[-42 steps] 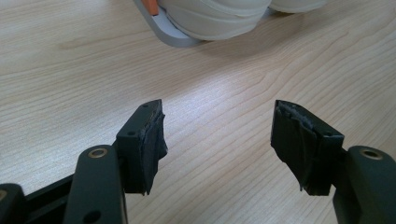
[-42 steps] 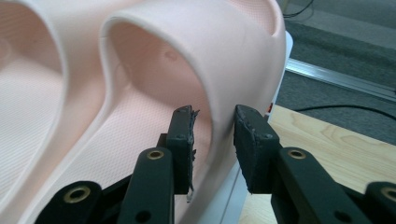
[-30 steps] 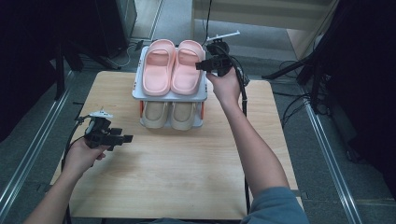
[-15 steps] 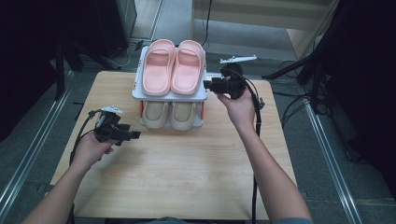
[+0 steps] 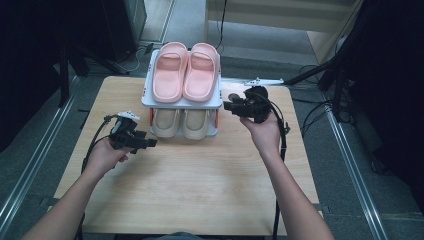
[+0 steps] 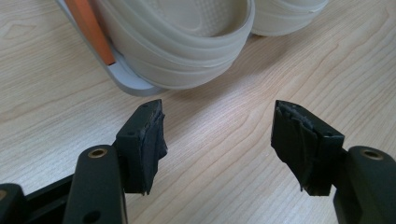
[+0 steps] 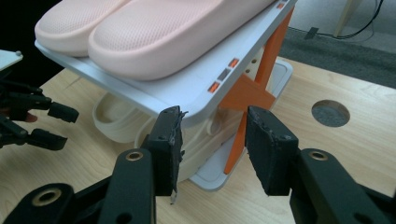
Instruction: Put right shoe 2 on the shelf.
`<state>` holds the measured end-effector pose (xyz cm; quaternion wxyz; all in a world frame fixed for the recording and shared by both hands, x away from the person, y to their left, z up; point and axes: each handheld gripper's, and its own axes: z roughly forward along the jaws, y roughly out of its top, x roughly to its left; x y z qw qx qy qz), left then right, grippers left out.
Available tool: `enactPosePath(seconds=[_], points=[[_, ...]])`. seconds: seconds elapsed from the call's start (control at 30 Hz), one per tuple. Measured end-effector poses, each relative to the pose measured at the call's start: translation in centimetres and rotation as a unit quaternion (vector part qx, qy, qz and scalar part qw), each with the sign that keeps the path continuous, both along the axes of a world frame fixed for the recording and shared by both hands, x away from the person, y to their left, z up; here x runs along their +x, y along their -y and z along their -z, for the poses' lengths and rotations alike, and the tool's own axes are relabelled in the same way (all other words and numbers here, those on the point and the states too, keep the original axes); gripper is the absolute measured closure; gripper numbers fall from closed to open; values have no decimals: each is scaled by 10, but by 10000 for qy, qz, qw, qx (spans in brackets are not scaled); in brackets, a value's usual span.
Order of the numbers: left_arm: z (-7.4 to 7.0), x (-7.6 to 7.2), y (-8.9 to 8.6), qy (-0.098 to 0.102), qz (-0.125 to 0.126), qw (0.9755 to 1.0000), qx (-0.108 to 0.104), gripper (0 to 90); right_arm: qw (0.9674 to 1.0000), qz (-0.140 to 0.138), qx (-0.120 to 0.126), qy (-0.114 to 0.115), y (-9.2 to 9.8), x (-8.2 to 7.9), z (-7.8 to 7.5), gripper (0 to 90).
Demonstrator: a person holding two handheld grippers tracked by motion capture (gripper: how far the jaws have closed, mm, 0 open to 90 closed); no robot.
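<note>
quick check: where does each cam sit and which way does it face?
High view: above the person's side, looking forward and down at the table and shoe rack; both forearms, left gripper, right gripper.
Left gripper view: low over the table, facing the cream slippers; own open jaws.
Right gripper view: beside the rack, facing pink slippers; own open jaws.
Shared: rack and cream slippers show in all three.
</note>
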<state>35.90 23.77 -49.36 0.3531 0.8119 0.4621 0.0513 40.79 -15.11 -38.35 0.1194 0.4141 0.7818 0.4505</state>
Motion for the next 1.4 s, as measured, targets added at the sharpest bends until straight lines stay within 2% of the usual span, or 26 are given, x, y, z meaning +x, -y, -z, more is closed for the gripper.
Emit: enactPosePath(seconds=[0.3, 0.73, 0.87, 1.17, 1.2, 1.3, 1.4], points=[[1, 0, 6, 44, 52, 9999, 74, 349, 9999, -137, 76, -12, 6, -13, 21, 544], [1, -3, 14, 45, 133, 9998, 114, 345, 9996, -209, 199, 72, 15, -29, 37, 524], [1, -4, 18, 35, 128, 9999, 41, 340, 9996, -213, 201, 31, 19, -32, 41, 522], [-1, -8, 24, 118, 288, 9994, 119, 333, 9993, -253, 278, -26, 31, -43, 61, 507], [-4, -8, 26, 226, 346, 9991, 90, 330, 9993, -302, 215, -17, 31, -45, 68, 507], [-5, -8, 27, 227, 368, 9991, 27, 316, 9992, -396, -74, 72, 29, -45, 78, 507], [-4, -10, 32, 247, 460, 9986, 115, 315, 9980, -534, -310, 145, 25, -41, 89, 507]])
